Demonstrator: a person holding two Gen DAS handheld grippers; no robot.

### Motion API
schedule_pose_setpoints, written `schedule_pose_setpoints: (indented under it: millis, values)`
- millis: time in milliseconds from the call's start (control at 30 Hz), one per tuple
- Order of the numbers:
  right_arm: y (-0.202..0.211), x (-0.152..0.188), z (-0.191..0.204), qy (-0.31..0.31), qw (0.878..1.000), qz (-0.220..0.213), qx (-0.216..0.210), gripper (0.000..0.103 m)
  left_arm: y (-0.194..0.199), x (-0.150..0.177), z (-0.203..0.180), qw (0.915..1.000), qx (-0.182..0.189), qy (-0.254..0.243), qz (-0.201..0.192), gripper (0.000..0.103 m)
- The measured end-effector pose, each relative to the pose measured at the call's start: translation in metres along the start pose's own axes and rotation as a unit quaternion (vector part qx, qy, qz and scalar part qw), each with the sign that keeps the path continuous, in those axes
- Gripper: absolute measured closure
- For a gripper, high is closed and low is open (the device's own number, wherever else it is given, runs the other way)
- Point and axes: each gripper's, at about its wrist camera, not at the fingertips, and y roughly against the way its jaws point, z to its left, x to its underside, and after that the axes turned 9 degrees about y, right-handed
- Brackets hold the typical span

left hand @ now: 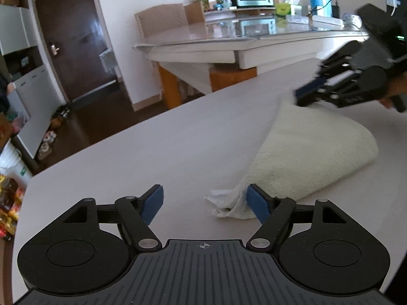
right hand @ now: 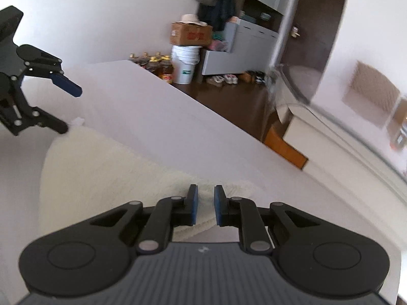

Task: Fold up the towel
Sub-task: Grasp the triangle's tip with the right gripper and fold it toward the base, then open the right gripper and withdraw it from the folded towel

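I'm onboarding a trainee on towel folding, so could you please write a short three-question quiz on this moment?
1. True or false: the left gripper is wide open.
2. Where do the right gripper's fingers sit? A) over the towel's edge B) over bare table C) at the door
3. Fill in: the towel's colour is ____.

Key: 1 true; 2 A; 3 cream.

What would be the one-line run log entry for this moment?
task: fold towel | left gripper: open, at towel corner | right gripper: narrowly open over opposite towel edge | towel: on white table
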Motion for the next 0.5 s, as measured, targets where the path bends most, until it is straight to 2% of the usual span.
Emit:
schedule_pose_setpoints:
  millis: [267,400,433,500]
  values:
    - [0.036,0.013,0.040,-0.055,0.997,0.010,0.045,0.086,-0.030,-0.022,0.014,0.9998,-0.019,0.001,0.001,0.025]
    - [0.037,0.011,0.035,-0.083,0.996,0.003,0.040,0.086,-0.026,-0.022,0.014,0.9997,-0.024,0.006,-0.001,0.025]
    - [0.038,0.010,0.032,-0.093,0.995,0.002,0.038,0.083,-0.021,-0.020,0.014,0.9996,-0.027,0.010,-0.002,0.024]
    - [0.048,0.008,0.029,-0.119,0.992,-0.002,0.045,0.070,-0.009,-0.016,0.015,0.9993,-0.027,0.024,-0.003,0.015]
